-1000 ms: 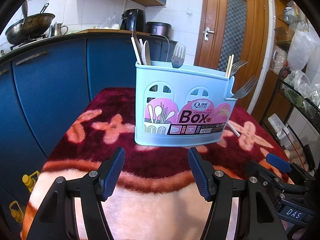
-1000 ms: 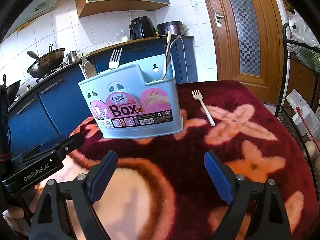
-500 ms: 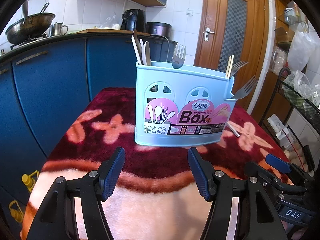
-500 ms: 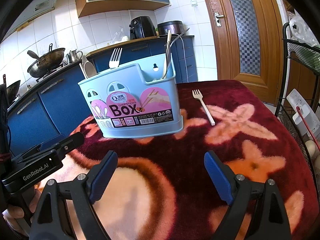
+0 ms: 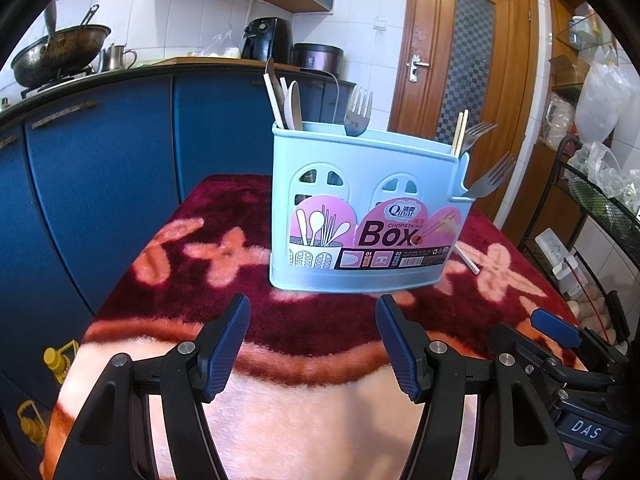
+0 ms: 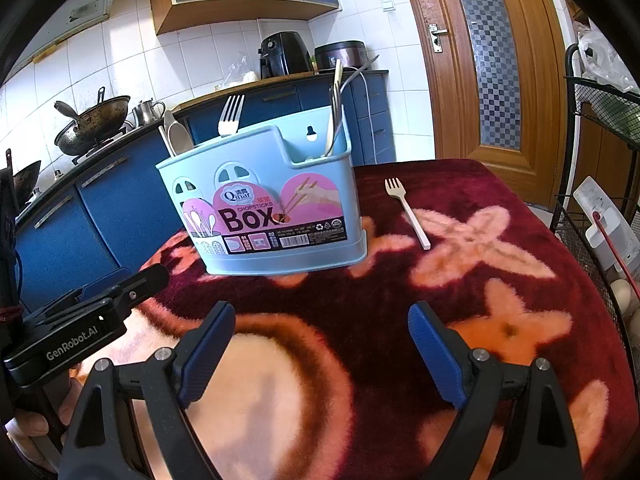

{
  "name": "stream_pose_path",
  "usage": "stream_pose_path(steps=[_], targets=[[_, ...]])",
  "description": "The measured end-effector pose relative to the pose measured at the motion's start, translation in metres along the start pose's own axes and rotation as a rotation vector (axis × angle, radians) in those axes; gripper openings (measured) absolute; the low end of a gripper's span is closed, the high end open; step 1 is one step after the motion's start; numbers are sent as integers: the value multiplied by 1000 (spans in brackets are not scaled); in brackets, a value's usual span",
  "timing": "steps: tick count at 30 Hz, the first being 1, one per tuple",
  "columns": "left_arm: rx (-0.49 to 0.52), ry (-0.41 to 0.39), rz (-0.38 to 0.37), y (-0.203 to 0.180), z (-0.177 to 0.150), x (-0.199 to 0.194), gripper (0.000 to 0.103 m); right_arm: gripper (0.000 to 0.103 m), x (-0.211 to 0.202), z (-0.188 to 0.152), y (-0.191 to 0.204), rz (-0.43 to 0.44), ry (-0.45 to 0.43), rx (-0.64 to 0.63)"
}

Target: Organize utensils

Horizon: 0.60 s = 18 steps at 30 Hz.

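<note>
Fingers of both the left gripper and right gripper are spread, empty; approach the plastic fork near the surface's far edge along its handle.

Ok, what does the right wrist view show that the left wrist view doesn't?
Only the right wrist view shows the whole white fork lying on the blanket, tines included. Only the left wrist view shows a metal fork poking out of the box's side pocket. Both show the blue utensil box, and both grippers, open and empty.
</note>
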<state>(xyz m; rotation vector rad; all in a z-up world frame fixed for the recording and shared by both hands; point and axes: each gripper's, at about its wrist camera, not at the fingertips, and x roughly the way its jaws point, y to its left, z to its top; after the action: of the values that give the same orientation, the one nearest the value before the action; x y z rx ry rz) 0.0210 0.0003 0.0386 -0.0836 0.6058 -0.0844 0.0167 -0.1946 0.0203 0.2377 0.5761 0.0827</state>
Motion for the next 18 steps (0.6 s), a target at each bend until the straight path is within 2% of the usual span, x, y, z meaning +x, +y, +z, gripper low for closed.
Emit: stream_pose_path(steps=[18], targets=[[-5,3,-1,0,-1,0,67,90,1,-3,0,0,4,3]])
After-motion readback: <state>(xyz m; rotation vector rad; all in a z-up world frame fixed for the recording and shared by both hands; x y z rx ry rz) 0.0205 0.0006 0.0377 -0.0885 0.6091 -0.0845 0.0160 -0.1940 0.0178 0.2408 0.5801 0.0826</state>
